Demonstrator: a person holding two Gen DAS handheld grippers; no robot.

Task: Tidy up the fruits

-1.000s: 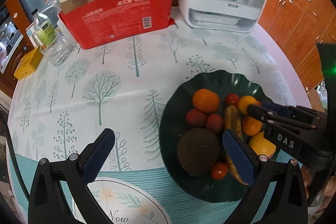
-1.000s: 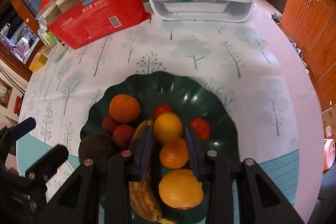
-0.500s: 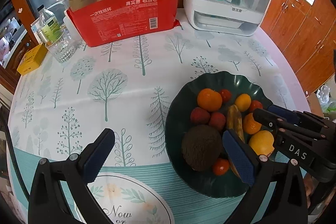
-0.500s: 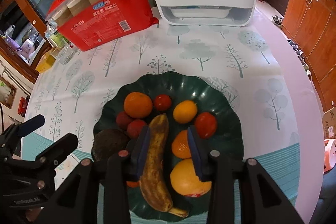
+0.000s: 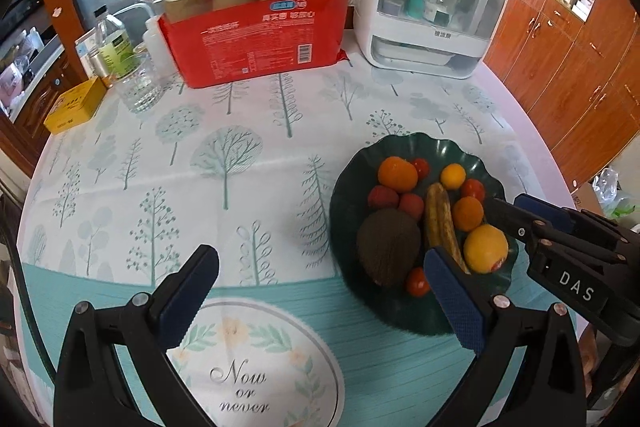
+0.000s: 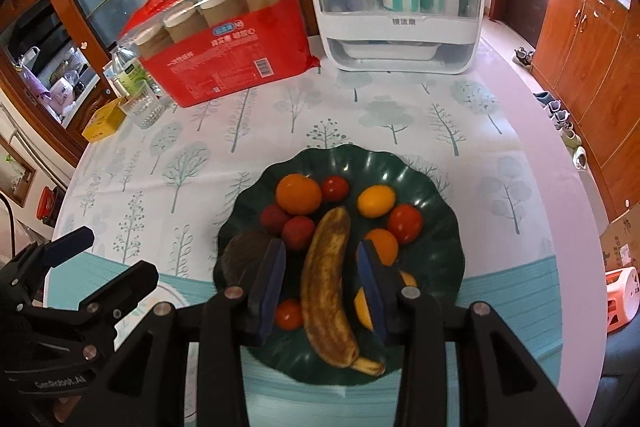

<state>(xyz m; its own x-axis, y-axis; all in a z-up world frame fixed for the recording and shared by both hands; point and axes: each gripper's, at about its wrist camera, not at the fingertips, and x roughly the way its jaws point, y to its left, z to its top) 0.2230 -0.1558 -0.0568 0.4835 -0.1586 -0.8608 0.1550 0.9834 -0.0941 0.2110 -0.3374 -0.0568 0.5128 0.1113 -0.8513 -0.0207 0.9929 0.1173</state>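
A dark green scalloped plate (image 6: pixel 440 195) (image 5: pixel 352 195) holds a spotted banana (image 6: pixel 326 283) (image 5: pixel 438 223), an orange (image 6: pixel 298 194), a brown rough fruit (image 5: pixel 386 247), red lychees (image 6: pixel 298 231), small tomatoes (image 6: pixel 405 223), mandarins and a yellow-orange fruit (image 5: pixel 485 248). My right gripper (image 6: pixel 320 247) (image 5: pixel 508 205) hovers above the plate's near side, open. The banana shows in the gap below, and the pads do not touch it. My left gripper (image 5: pixel 316 259) (image 6: pixel 108 255) stands wide open over the tablecloth left of the plate, holding nothing.
At the back of the round table stand a red pack of paper cups (image 5: pixel 256 39) and a white lidded cabinet (image 5: pixel 432 7). A glass (image 5: pixel 138 91), a bottle and a yellow box (image 5: pixel 74 105) sit far left. Wooden cupboards (image 6: pixel 580 39) line the right.
Both grippers have lifted and drawn back from the plate, so the fruit looks smaller. The right jaws have widened and no longer flank the mandarin, which lies on the plate.
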